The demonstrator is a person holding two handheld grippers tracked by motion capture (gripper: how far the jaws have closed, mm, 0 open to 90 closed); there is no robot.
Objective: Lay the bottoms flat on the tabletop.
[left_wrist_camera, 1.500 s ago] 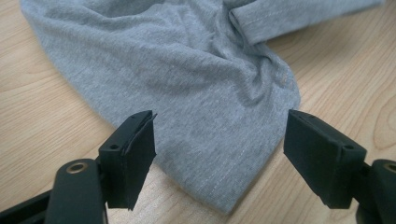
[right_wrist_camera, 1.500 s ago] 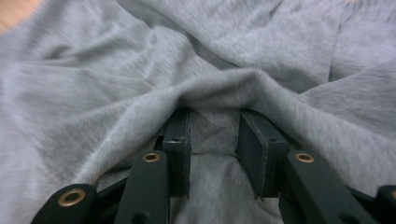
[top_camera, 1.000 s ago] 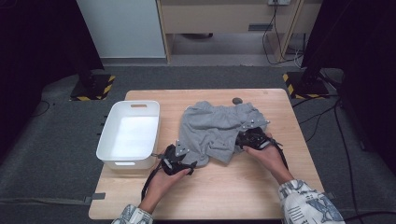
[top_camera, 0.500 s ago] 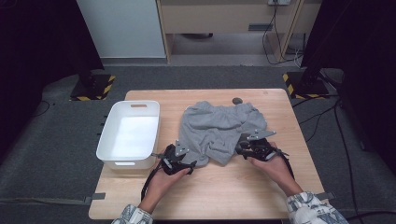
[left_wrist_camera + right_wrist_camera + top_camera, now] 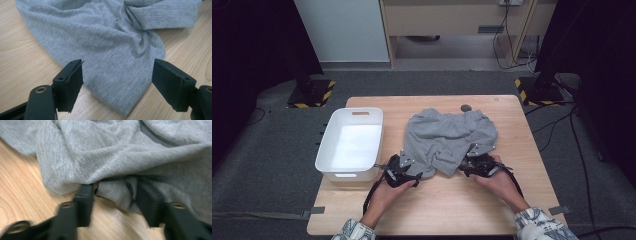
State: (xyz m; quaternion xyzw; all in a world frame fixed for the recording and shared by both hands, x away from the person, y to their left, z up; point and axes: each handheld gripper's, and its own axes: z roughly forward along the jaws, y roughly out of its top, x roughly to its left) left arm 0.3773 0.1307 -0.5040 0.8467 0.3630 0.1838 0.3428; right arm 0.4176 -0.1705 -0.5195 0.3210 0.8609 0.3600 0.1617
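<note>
Both claws sit at the near edge of the grey garment (image 5: 449, 140), one at each lower corner. On the left, the left gripper (image 5: 404, 172) is released: in its own view the jaws stand wide apart with the pointed near corner of the cloth lying flat on the table (image 5: 447, 210) between them, and neither pad touches the fabric. On the right, the right gripper (image 5: 472, 165) has its jaws pushed in under a rumpled fold of the garment's near-right corner; a bunch of cloth hangs between them with a gap on either side, so it looks unclenched rather than pinching — the jaws have just been opening a little, with the cloth between them.

The garment lies crumpled in the middle of the table, its far edge close to a small dark disc (image 5: 466, 107), its near edge right at the two grippers. The white bin (image 5: 324, 155) stands to the left, well apart from the cloth, with nothing visible inside.

By my reading the work is at an early stage — the garment is neither smoothed flat, folded nor in the bin. What is left looks like nearly everything: closing on both corners, then spreading or folding the cloth.
</note>
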